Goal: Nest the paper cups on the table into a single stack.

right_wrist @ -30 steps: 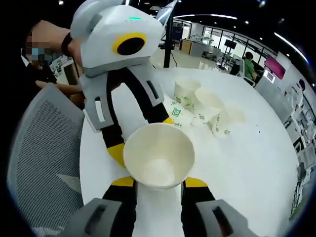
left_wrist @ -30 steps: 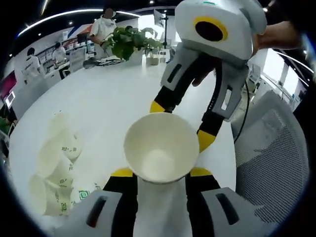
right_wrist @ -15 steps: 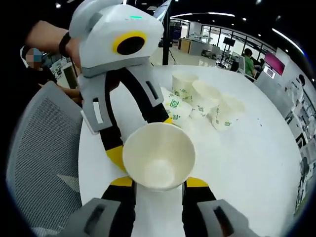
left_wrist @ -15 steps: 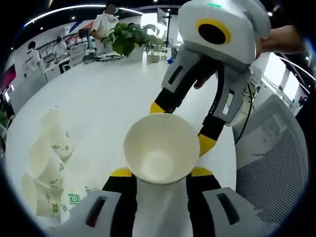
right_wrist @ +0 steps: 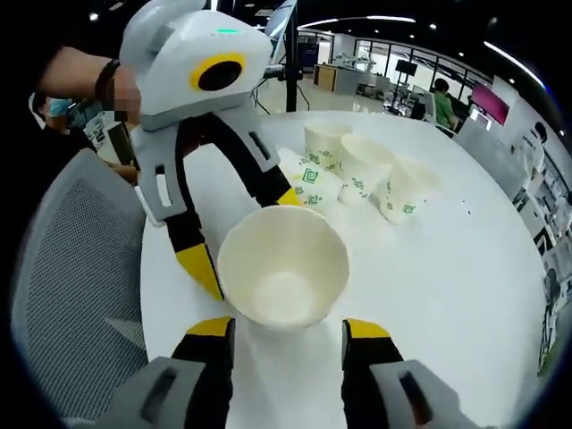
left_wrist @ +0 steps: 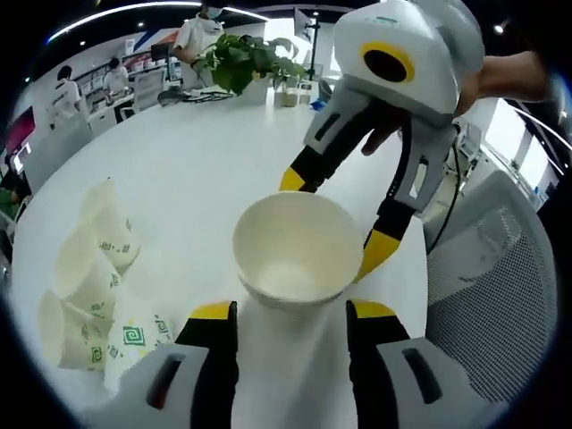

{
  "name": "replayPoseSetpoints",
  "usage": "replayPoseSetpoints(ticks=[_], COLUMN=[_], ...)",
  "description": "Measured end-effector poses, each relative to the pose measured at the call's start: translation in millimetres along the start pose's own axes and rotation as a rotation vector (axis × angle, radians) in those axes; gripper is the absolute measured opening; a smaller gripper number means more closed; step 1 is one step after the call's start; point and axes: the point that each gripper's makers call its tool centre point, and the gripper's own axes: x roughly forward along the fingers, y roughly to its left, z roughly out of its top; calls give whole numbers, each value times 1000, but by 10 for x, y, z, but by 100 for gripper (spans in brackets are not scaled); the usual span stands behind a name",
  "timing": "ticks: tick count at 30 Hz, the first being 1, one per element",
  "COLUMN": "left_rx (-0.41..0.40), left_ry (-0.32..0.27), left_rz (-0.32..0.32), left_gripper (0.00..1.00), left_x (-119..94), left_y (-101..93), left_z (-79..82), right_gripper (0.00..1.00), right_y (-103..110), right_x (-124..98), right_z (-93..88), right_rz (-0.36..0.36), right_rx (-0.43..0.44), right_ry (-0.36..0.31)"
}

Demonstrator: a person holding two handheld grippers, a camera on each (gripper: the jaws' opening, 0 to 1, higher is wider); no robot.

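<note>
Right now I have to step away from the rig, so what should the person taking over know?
Left gripper: jaws apart on either side of one upright paper cup; I cannot tell whether they grip it.
Right gripper: faces the left one across the same cup, jaws also apart; grip unclear.
Loose cups: several in a cluster further out on the white table, some upright and some on their sides.
Done: no stack is visible yet.
Left: confirm which gripper has the cup, then nest it and the loose ones into a single stack.
</note>
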Motion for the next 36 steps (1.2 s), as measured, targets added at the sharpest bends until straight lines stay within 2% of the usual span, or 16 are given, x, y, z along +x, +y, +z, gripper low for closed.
replayPoseSetpoints(ticks=[3, 6, 10, 12, 16, 19, 24, 27, 29, 33, 36], left_rx=[-44, -84, -89, -94, -148, -148, -205, -223, -276, -352, -366], left_ry=[-26, -62, -74, -83, -116, -154, -186, -203, -233, -254, -253], left_rz=[16, 31, 46, 52, 75, 162, 230, 274, 302, 314, 312], left_gripper=[49, 51, 54, 57, 59, 58, 56, 55, 55, 55, 55], left_x=[-57, -152, -260, -329, -456, -575, -707, -779, -837, -858, -819], left_y=[52, 22, 77, 13, 55, 115, 254, 327, 421, 553, 609], left_z=[-35, -27, -118, -152, -213, -224, -295, -315, -327, -372, -406], right_gripper=[55, 58, 63, 66, 73, 75, 77, 76, 76, 76, 77], right_y=[-54, -48, -94, -108, -58, -32, 78, 51, 73, 110, 138], right_x=[-23, -98, -174, -225, -314, -351, -435, -505, -538, -629, -672], right_z=[-29, -54, -72, -101, -111, -157, -177, -232, -220, -281, -296], right_rz=[-25, -50, -70, -85, -93, -108, -126, -149, -157, -181, -192], right_rx=[49, 103, 153, 180, 248, 271, 289, 308, 323, 354, 359], right_ry=[-5, -23, -49, -63, -104, -106, -128, -135, -147, -164, -166])
